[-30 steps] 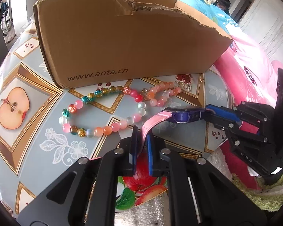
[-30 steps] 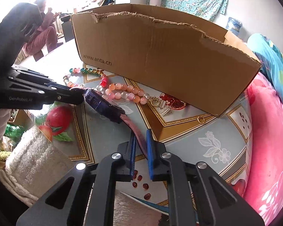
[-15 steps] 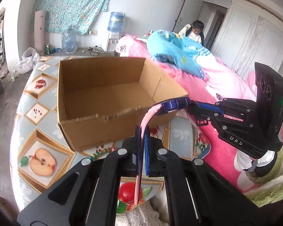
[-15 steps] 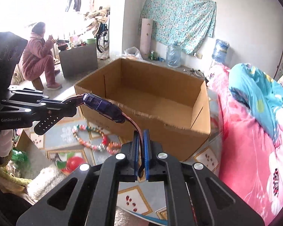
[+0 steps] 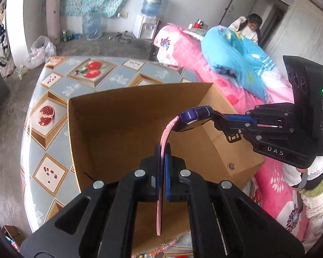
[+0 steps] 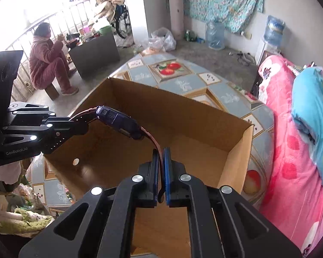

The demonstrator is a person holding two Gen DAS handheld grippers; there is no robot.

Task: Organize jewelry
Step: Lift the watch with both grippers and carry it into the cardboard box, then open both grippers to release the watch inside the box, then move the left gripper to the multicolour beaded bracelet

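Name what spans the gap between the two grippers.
The watch: each gripper, left and right, pinches one strap end above the box. Both views show it.

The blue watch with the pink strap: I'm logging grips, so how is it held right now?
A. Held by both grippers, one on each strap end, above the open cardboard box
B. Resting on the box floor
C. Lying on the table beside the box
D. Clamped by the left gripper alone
A: the left gripper and the right gripper each pinch a strap end, with the blue watch hanging over the open cardboard box.
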